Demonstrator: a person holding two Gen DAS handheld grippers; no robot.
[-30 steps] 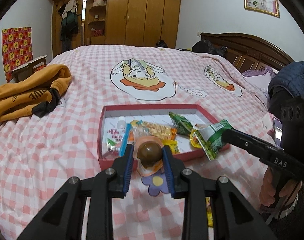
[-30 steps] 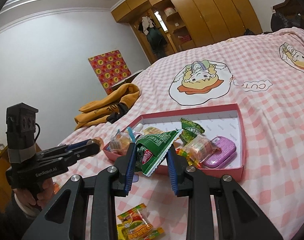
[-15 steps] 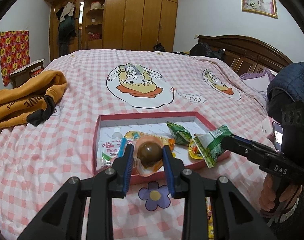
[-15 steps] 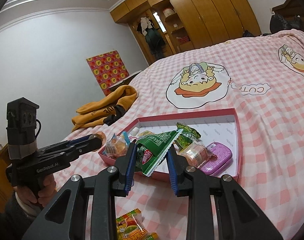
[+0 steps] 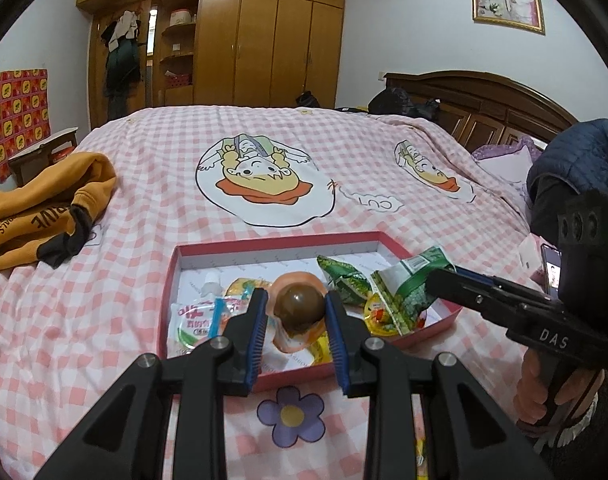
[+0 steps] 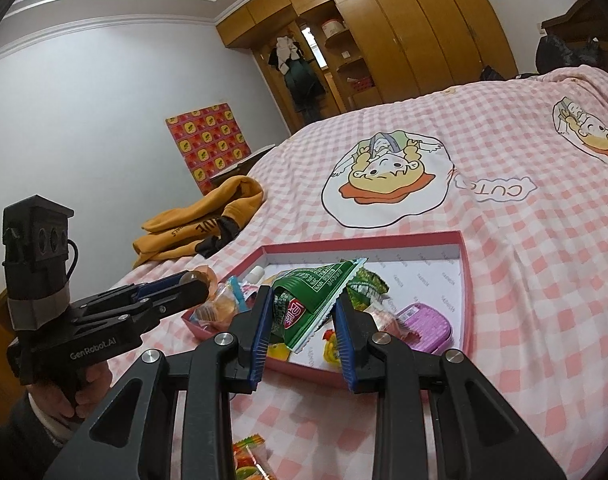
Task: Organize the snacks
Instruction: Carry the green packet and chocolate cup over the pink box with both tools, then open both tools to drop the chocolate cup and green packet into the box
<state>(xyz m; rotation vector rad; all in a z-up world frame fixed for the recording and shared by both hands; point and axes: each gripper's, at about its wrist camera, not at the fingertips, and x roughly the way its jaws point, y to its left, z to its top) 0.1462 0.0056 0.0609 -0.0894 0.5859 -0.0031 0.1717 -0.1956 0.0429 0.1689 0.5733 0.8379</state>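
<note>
Packet [image 6: 304,300] slanting between right fingers [image 6: 262,332]

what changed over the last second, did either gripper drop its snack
No drop. Both grippers carried forward over the red box: the left gripper keeps its brown jelly cup, the right gripper its green packet. Snacks in the box stayed put.

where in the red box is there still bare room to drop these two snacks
The far half of the red box is bare white floor, from the back wall down to the purple case at the right. The near-left part is crowded: white pouch, orange packets, green packet. The left claw grips the jelly cup; the right claw grips the green bag.
</note>
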